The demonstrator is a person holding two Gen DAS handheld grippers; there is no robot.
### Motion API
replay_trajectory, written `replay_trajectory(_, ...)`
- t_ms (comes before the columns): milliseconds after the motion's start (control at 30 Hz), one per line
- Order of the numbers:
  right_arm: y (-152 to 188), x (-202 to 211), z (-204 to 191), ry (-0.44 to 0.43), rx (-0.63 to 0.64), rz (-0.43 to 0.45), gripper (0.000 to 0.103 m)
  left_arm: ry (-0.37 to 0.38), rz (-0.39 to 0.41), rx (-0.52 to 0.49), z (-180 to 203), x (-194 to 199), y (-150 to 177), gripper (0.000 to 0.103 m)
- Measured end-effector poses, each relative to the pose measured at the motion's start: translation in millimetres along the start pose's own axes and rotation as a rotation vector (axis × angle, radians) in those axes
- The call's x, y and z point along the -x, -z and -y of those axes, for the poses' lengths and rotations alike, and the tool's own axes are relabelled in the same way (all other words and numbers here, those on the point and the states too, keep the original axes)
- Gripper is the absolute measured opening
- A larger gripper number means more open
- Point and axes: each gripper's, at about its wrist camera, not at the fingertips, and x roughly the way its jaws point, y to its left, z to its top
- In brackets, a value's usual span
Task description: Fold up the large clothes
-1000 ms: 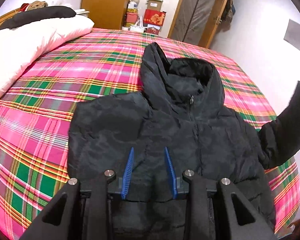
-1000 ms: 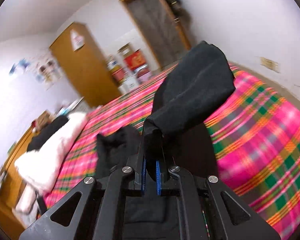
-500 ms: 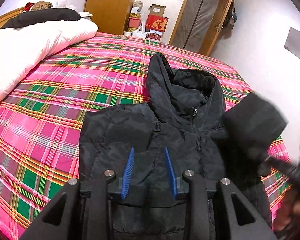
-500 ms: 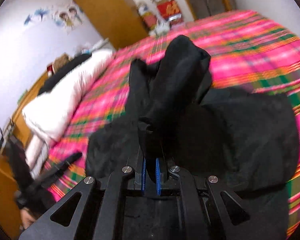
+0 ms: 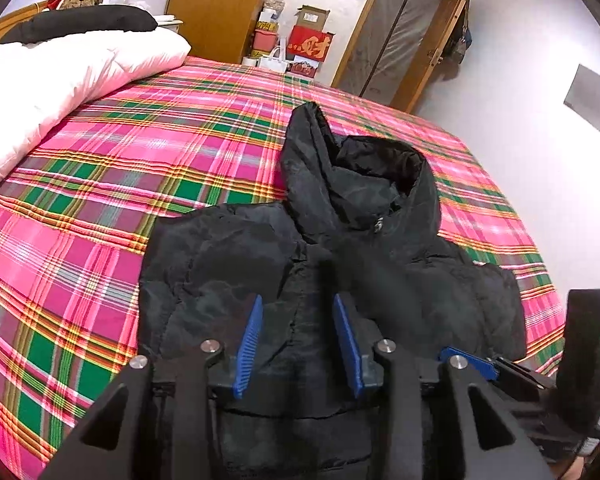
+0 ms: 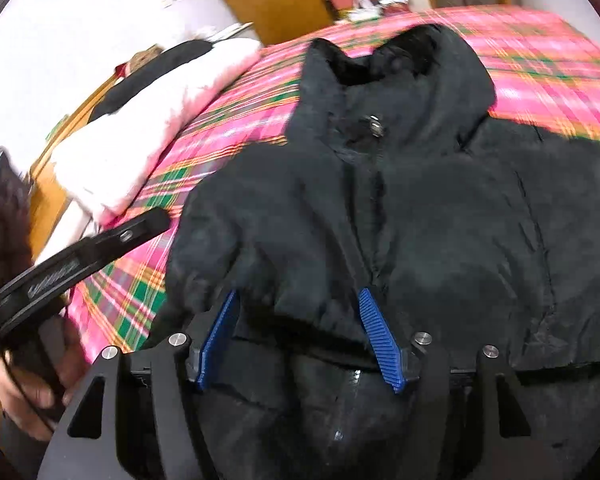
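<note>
We've got the black jacket (image 5: 340, 264) lying front-up on the plaid bed (image 5: 100, 200), hood toward the far wall. Right claw (image 6: 298, 332) has just been opening: jaws spread wide over the sleeve cuff folded across the chest, pads not pinching it. Left claw (image 5: 298, 340) also opening, about half spread above the jacket front, gripping nothing.
</note>
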Motion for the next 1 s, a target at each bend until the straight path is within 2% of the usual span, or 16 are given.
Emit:
replay_trajectory(133, 3, 38, 10, 0.037, 0.014, 0.063, 0.063, 0.034, 0.002, 0.006, 2, 0, 0, 0.047)
replay_trajectory(200, 5, 59, 28, 0.102, 0.0, 0.101, 0.063, 0.06, -0.023, 0.017, 4, -6, 1, 0.047)
replay_trajectory(333, 9, 97, 87, 0.255, -0.088, 0.177, 0.062, 0.083, -0.066, 0.016, 11, -20, 7, 0.047)
replay_trajectory(367, 11, 105, 110, 0.308, -0.126, 0.198, 0.05, 0.094, -0.065, 0.008, 15, -21, 8, 0.047)
replay_trajectory(400, 11, 108, 125, 0.342, -0.156, 0.202, 0.033, 0.106, -0.058, 0.001, 18, -22, 9, 0.047)
replay_trajectory(500, 14, 94, 168, 0.377, -0.24, 0.155, 0.025, 0.138, -0.031, -0.033, 32, -24, 13, 0.047)
replay_trajectory(633, 24, 54, 179, 0.391, -0.195, 0.046, 0.023, 0.143, -0.04, -0.096, 50, -39, 19, 0.047)
replay_trajectory(700, 26, 46, 181, 0.395, -0.191, 0.037, 0.023, 0.101, -0.069, -0.141, 57, -53, 26, 0.046)
replay_trajectory(733, 28, 47, 183, 0.393, -0.196, 0.032, 0.023, 0.067, -0.092, -0.166, 60, -64, 30, 0.041)
replay_trajectory(833, 30, 41, 183, 0.408, -0.155, 0.012, 0.023, -0.008, -0.138, -0.207, 63, -85, 41, 0.036)
replay_trajectory(1000, 31, 28, 176, 0.451, -0.107, -0.015, 0.022, -0.023, -0.145, -0.203, 59, -95, 49, 0.036)
